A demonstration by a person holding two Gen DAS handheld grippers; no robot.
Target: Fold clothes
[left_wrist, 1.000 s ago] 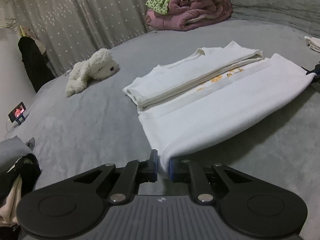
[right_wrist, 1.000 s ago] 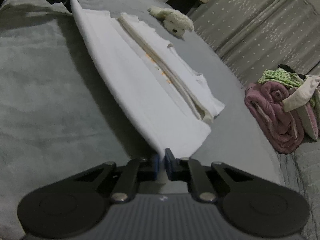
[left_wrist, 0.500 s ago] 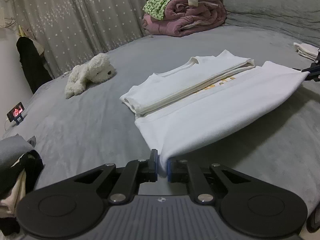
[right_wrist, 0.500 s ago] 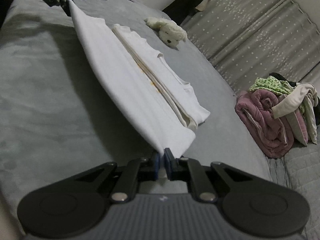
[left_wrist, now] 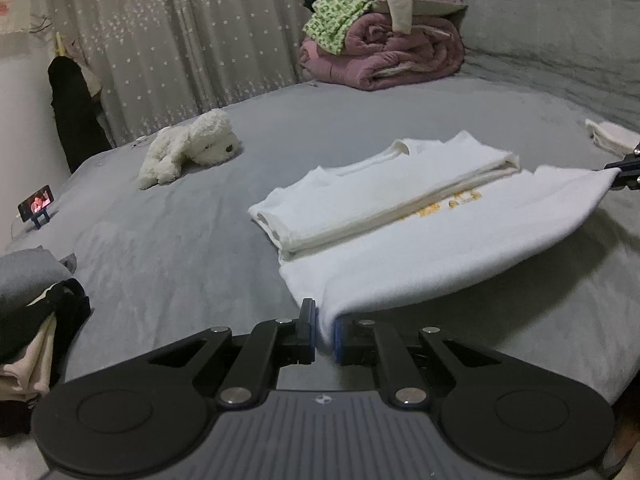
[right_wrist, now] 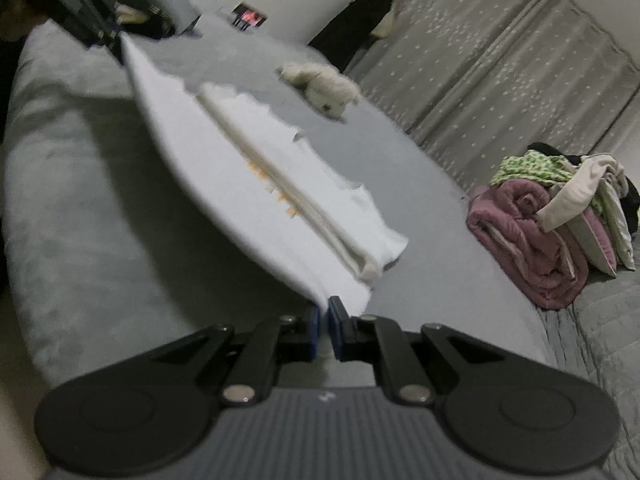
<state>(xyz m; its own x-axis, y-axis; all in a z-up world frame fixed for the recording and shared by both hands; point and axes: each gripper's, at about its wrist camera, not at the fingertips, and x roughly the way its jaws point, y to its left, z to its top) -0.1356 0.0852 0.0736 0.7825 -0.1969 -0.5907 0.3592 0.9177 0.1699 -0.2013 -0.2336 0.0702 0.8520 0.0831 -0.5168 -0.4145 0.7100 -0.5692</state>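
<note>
Lifted higher, white shirt (left_wrist: 460, 240) edge stays pinched by both grippers.

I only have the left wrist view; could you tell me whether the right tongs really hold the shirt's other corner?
Observer: Yes, the right tongs are shut on the shirt corner.
Operator: Thank you. Is the edge between the two grips off the bed?
Observer: It is. From the right view that edge runs taut up to the left tongs, with a shadow on the bed beneath it.
Operator: Is the folded part tidy at the right end?
Observer: Not quite. The layers end unevenly there, and a small bunched bit pokes out.
</note>
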